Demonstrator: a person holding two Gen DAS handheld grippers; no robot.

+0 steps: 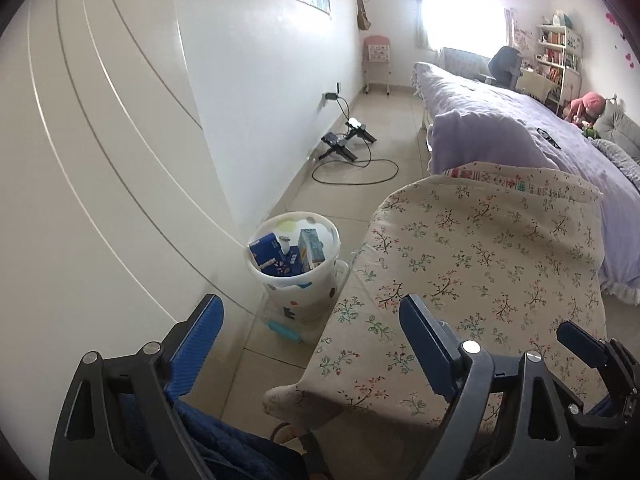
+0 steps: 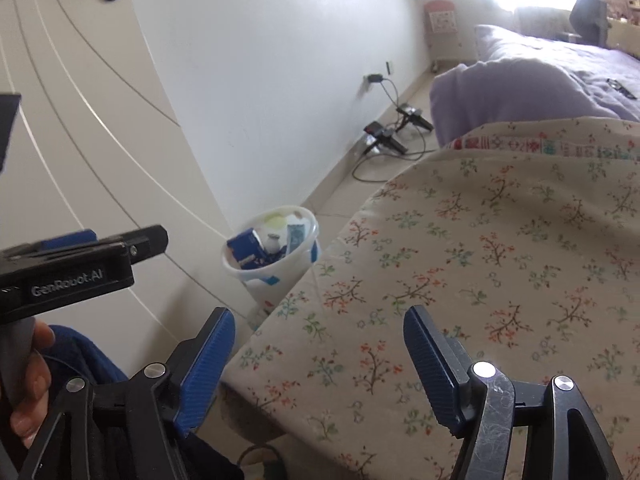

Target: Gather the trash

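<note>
Apparently nothing remains on the floral-clothed desk [image 1: 480,264]: both the left claw [image 1: 312,332] and right claw [image 2: 320,344] hang spread and empty. Beside the desk, the bin [image 1: 296,276] holds cartons [image 1: 268,254]; scan around the desk before finishing.

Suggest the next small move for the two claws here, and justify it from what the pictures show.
Probably withdraw. Both the left claw and the right claw are open, holding nothing; the bin already holds cartons, and no loose trash shows on the floral cloth.
</note>
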